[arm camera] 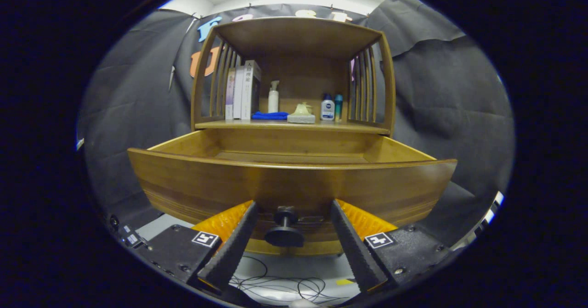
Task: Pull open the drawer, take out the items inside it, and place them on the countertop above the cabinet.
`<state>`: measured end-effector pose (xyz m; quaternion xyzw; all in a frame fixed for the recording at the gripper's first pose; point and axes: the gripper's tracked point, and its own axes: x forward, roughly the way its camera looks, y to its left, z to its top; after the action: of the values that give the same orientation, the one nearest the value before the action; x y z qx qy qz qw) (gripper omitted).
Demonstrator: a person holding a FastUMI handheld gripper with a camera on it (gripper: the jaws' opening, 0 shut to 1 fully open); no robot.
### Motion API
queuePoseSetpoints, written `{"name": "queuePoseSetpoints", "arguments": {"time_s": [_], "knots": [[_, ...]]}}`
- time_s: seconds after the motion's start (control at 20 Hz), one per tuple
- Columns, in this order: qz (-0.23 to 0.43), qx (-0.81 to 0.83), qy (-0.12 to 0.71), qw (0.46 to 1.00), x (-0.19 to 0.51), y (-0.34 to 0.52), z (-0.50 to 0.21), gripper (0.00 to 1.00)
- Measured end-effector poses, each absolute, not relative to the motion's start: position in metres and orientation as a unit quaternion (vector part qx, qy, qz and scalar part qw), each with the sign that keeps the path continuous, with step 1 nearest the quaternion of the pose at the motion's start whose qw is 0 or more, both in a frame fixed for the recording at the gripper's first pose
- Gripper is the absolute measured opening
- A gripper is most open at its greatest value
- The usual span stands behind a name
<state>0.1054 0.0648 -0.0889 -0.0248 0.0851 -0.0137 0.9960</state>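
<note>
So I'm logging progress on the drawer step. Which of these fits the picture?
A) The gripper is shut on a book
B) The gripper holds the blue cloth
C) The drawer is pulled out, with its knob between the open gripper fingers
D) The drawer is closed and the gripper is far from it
C: the drawer stands pulled out from the cabinet, and its knob sits between the fingers of the open gripper, neither finger pressing it.

Even, moderately bright light from overhead, sharp focus, strong fisheye bowing (worst toward the rim).
</note>
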Motion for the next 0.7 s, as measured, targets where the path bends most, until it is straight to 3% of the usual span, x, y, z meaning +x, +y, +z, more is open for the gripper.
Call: {"name": "queuePoseSetpoints", "arguments": {"time_s": [0.7], "knots": [[0.002, -0.013, 0.087, 0.996, 0.124, 0.069, -0.091, 1.0]]}}
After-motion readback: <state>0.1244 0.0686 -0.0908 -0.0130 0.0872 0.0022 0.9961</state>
